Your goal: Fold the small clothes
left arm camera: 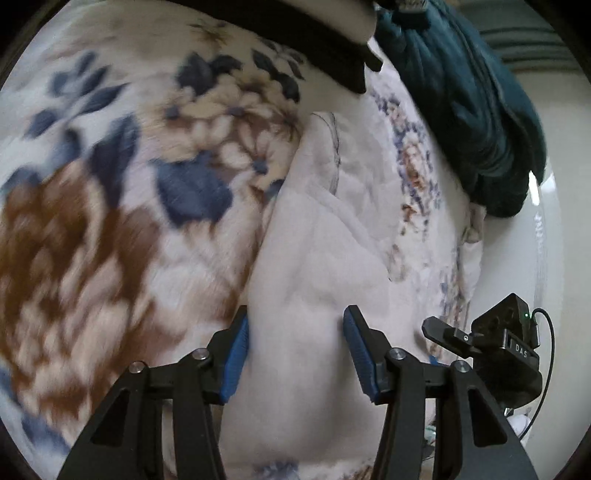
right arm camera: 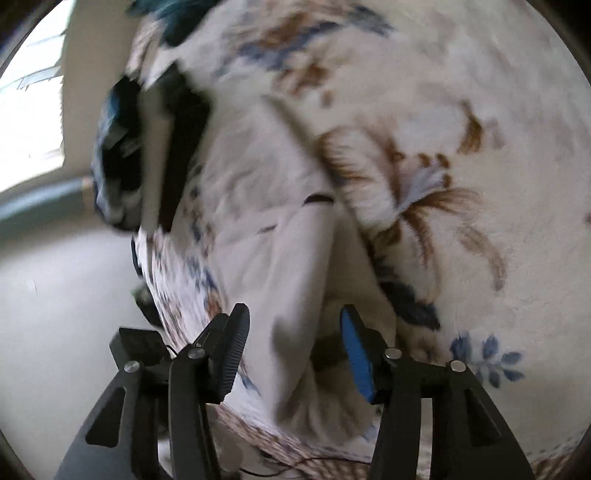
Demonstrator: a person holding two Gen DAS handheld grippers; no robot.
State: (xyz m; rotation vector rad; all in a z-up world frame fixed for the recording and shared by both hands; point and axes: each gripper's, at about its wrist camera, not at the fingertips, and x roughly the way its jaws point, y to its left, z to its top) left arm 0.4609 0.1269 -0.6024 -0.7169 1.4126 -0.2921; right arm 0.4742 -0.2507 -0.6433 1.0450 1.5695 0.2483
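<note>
A small pale pink-white garment (left arm camera: 314, 258) lies crumpled on a floral blanket (left arm camera: 110, 184). My left gripper (left arm camera: 295, 350) is open, its blue pads either side of the garment's near end. In the right wrist view the same garment (right arm camera: 288, 258) runs as a folded strip with a dark trim mark. My right gripper (right arm camera: 291, 350) is open with the cloth between its fingers. The right gripper's black body (left arm camera: 495, 343) shows at the lower right of the left wrist view. Both views are motion-blurred.
A dark teal garment (left arm camera: 472, 110) is heaped at the bed's far right edge. A black item (left arm camera: 314, 33) lies at the top. Beyond the bed edge is pale floor (right arm camera: 55, 295) and a bright window (right arm camera: 29, 110).
</note>
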